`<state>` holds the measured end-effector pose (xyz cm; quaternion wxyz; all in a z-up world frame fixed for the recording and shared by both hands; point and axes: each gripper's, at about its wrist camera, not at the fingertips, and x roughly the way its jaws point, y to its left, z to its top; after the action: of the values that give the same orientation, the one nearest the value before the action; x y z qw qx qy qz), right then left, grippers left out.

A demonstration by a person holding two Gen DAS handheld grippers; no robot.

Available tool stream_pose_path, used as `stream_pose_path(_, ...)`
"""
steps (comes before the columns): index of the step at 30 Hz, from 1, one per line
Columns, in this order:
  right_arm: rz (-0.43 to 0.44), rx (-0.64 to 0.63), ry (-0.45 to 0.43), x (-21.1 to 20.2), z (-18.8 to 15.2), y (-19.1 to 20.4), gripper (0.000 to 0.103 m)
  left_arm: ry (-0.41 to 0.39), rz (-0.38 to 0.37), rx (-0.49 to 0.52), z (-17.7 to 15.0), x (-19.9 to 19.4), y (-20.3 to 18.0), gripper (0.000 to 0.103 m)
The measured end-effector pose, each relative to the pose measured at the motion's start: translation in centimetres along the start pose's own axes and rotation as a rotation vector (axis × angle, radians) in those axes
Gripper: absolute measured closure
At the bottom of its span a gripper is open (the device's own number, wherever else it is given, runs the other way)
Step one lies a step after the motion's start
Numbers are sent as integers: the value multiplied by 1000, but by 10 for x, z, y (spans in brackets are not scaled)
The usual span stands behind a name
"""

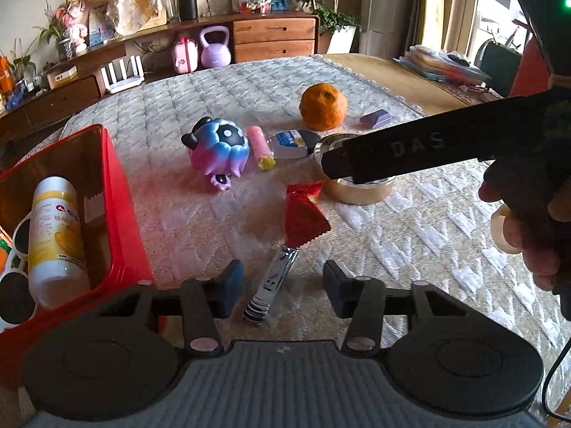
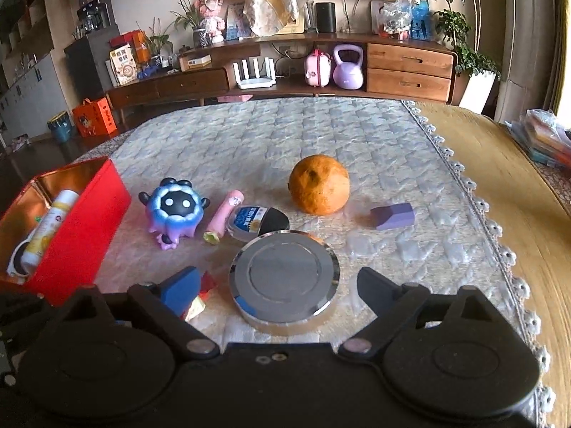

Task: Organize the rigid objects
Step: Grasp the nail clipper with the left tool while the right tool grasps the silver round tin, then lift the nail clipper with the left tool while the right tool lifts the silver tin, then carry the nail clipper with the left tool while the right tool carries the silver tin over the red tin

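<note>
In the left wrist view a silver nail clipper (image 1: 271,285) lies on the quilted cloth between the pads of my left gripper (image 1: 283,285). There is a gap on each side, so it is open. A round silver tin (image 2: 283,278) sits between the wide-open fingers of my right gripper (image 2: 282,285), and neither fingertip touches it. From the left wrist the tin (image 1: 360,187) is partly hidden under a black finger (image 1: 392,157) of the right gripper. A red box (image 1: 117,214) at the left holds a white and yellow bottle (image 1: 53,232) and sunglasses (image 1: 14,249).
On the cloth lie a blue-pink toy (image 2: 175,210), a pink tube (image 2: 225,219), a small jar (image 2: 257,223), an orange (image 2: 318,184), a purple block (image 2: 392,215) and a red wrapper (image 1: 303,214). The cloth's lace edge (image 2: 474,185) runs along the right, with a wooden sideboard (image 2: 407,67) beyond the table.
</note>
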<state>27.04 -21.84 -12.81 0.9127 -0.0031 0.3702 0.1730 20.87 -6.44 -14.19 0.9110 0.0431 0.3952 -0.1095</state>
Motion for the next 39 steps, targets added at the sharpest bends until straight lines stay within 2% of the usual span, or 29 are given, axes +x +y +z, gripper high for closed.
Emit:
stream_pose_path(4, -18, 3, 5, 11, 1, 5, 12, -5, 5, -14, 2, 2, 1, 60)
stream_pose_path(7, -40, -11, 10, 17, 1, 9, 14, -11, 1, -17, 3, 2, 0, 69)
stream_pose_path(12, -55, -18, 11, 21, 1, 11, 14, -15, 5, 6, 2, 1, -5, 78)
stream_pose_path(14, -64, -24, 18, 23, 2, 12, 17, -17, 8, 27, 2, 1, -9, 85)
stream_pose_path(16, -81, -29, 17, 22, 2, 12, 27, -15, 6, 37, 2, 1, -12, 90)
stream_pose_path(17, -84, -24, 15, 21, 2, 11, 27, -13, 6, 39, 2, 1, -13, 92)
stream_pose_path(27, -35, -3, -4, -5, -7, -5, 27, 1, 13, 5, 2, -2, -10, 92)
stream_pose_path(39, 42, -75, -17, -63, -21, 8, 27, -8, 16, -81, 3, -29, 4, 92)
